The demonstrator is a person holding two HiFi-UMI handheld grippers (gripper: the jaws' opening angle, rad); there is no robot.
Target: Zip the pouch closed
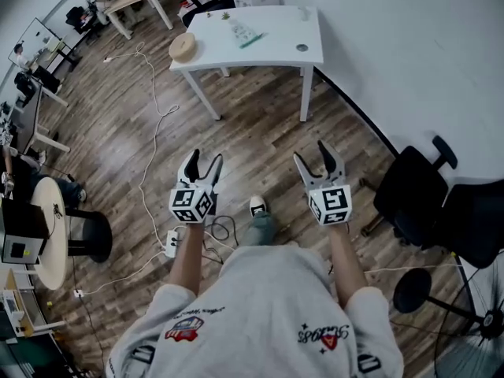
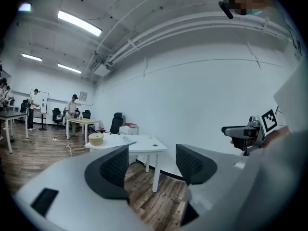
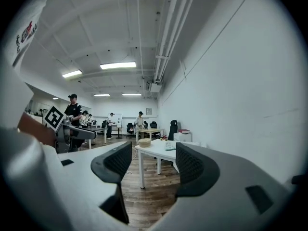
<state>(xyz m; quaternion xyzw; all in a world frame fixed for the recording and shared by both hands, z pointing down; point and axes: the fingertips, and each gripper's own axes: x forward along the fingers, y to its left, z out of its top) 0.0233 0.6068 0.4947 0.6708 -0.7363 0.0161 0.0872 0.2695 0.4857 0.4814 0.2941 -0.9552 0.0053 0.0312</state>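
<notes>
The pouch, a small clear piece with a green edge, lies flat on the white table far ahead of me. It shows tiny in the left gripper view and the right gripper view. My left gripper and right gripper are held side by side over the wooden floor, well short of the table. Both point towards it. Both stand open with nothing between their jaws.
A round wooden box sits at the table's left end and a small dark disc near its right edge. Black office chairs stand at my right, cables trail across the floor at left, and people work at desks far off.
</notes>
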